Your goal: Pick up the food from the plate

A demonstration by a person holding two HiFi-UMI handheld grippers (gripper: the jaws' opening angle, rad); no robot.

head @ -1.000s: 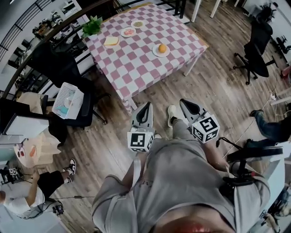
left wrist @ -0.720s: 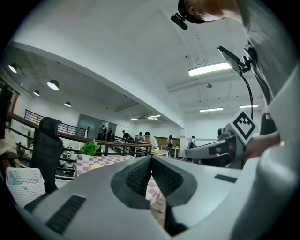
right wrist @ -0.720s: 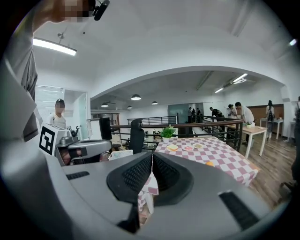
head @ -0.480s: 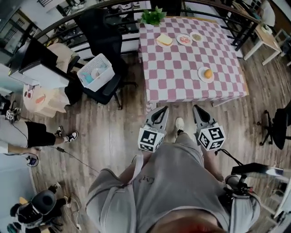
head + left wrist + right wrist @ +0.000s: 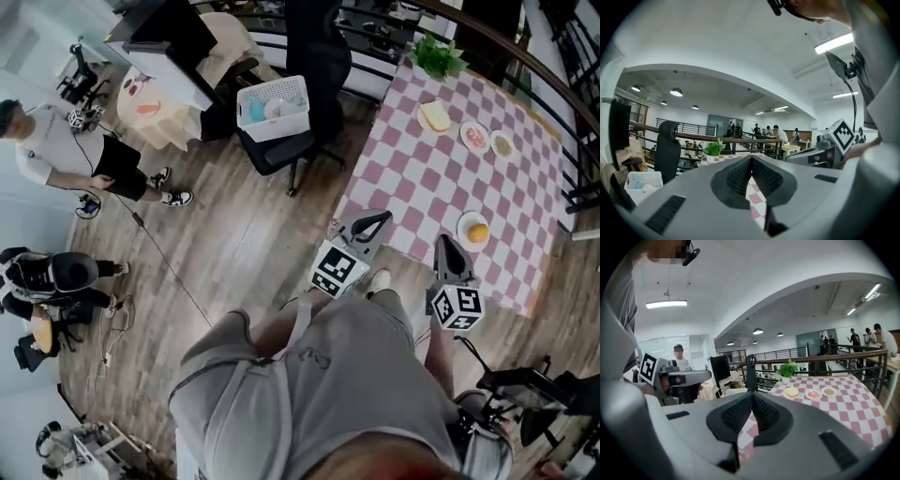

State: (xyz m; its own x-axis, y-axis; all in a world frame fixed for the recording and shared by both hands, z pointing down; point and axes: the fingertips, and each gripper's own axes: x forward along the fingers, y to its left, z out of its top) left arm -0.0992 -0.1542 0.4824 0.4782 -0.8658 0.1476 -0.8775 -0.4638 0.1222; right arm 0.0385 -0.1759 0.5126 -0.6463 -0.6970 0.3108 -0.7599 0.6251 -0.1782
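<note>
Head view: the left gripper and right gripper are held before the person's grey-clad body, at the near edge of the counter, which is covered in a pink-and-white checked cloth; both pairs of jaws are pressed together at the tips with nothing between them, as each gripper view confirms. The task's thing, one round orange food item, lies on a white plate right of the frame's centre; it sits just right of and slightly above the right jaws' tips and well right of the left jaws, touching neither; whether the jaws are level with it cannot be told; it appears in neither gripper view. Far row, upper right: one slice of bread; one plate with pink food; one plate with brownish food; one potted plant at the counter's far corner. Food portions: four. Upper centre: one white basket on a black office chair, holding pale blue and white articles too small to identify.
</note>
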